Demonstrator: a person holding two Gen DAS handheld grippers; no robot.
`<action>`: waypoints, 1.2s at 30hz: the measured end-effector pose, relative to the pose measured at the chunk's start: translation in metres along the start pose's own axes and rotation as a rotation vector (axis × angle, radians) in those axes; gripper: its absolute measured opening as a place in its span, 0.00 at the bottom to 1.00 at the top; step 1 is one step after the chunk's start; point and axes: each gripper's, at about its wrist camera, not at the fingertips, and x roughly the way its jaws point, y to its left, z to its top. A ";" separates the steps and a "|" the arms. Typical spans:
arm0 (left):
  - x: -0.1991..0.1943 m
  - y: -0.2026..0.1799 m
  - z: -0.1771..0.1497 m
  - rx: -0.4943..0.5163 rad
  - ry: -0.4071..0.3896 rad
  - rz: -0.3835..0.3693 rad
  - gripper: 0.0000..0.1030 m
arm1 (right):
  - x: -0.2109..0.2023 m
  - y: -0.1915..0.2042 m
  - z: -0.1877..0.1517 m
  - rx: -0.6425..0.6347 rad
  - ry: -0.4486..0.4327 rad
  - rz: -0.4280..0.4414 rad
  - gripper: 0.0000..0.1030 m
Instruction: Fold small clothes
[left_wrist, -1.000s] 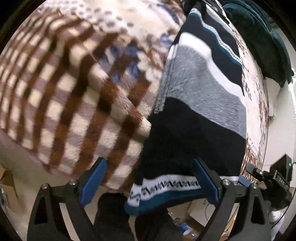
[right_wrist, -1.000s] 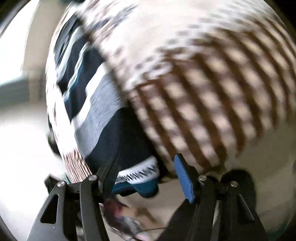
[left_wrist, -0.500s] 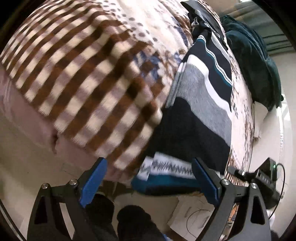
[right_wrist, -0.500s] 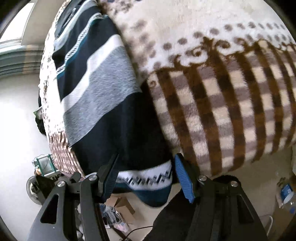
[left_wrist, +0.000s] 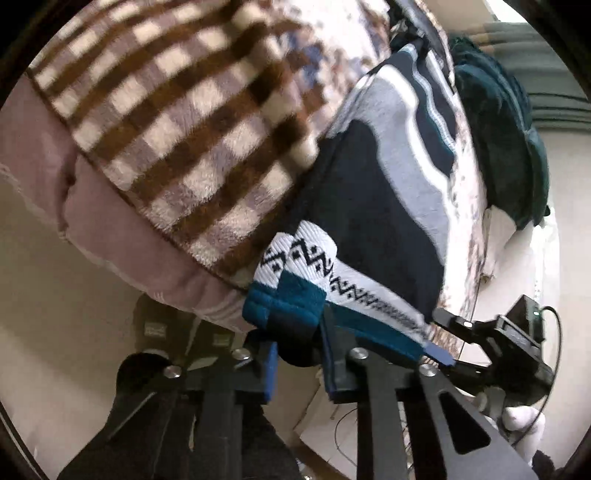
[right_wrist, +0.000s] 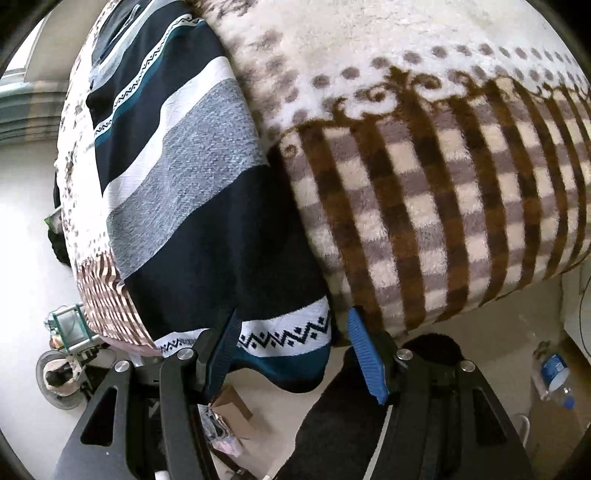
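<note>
The striped sweater's (left_wrist: 373, 206) near hem is pinched by the closing left gripper (left_wrist: 297, 354); the right gripper (right_wrist: 291, 354) is held open astride it.

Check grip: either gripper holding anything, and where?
Left gripper is closing on the striped sweater at its teal hem corner. Right gripper holds nothing.

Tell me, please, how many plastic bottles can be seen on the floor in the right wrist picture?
1. A clear plastic bottle with a blue label lies on the floor at the right edge, below the checked blanket. Others may be hidden behind the bed.
</note>
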 end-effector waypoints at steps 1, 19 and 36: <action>-0.007 -0.001 -0.003 -0.002 -0.006 0.003 0.14 | 0.000 0.002 0.000 -0.005 -0.002 -0.003 0.61; -0.018 0.007 0.004 -0.041 0.007 -0.001 0.14 | 0.008 0.013 -0.013 -0.076 0.019 -0.022 0.30; -0.013 -0.002 0.037 0.022 0.029 0.050 0.37 | -0.037 0.020 -0.015 -0.142 -0.044 -0.053 0.07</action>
